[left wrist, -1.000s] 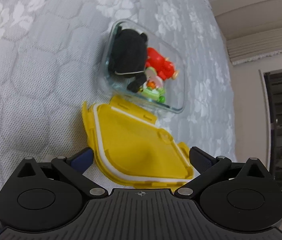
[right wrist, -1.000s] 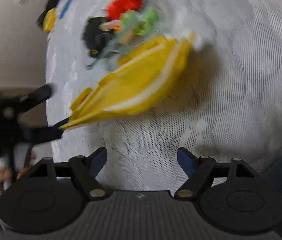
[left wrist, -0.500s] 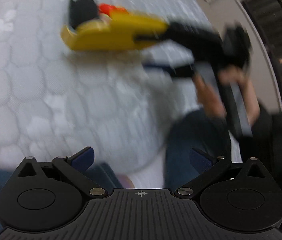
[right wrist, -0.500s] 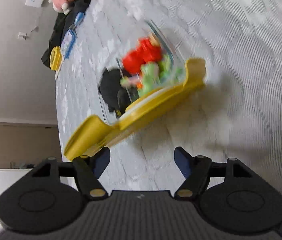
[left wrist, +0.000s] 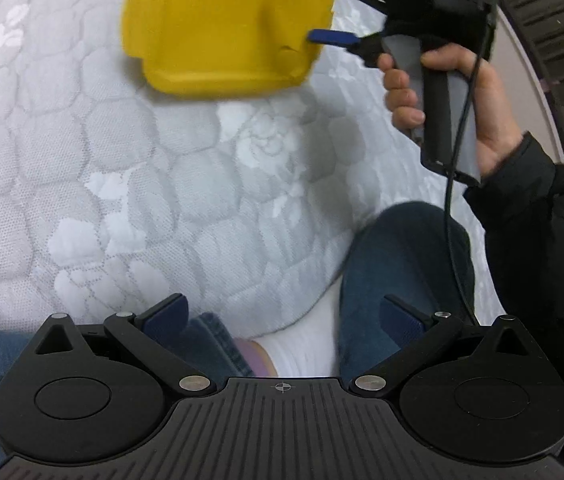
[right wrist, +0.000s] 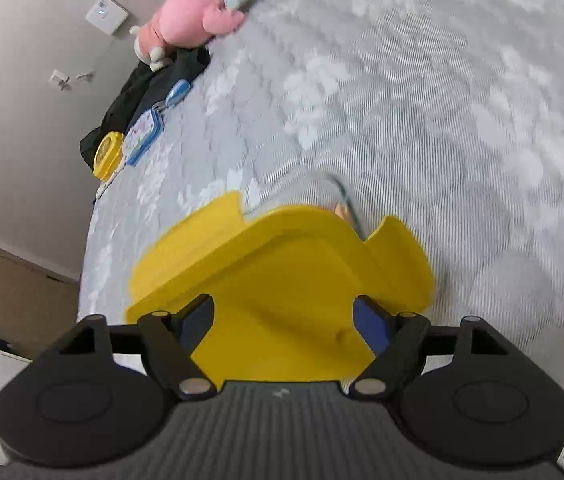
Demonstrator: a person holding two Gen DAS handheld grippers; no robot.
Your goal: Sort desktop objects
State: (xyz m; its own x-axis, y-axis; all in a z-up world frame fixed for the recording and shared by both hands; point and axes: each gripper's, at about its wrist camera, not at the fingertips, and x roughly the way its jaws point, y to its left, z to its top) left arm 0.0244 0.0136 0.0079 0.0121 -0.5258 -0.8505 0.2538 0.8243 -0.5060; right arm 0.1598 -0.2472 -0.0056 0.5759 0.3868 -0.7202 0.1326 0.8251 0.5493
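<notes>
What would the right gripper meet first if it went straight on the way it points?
The yellow lid, which lies between the open fingers of the right gripper already. Just past its far edge a clear container rim shows; depth between them is unclear.

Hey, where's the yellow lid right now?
The yellow lid sits between the right gripper's open fingers in the right wrist view, over the clear container on the grey quilted bed, near its front edge.
</notes>
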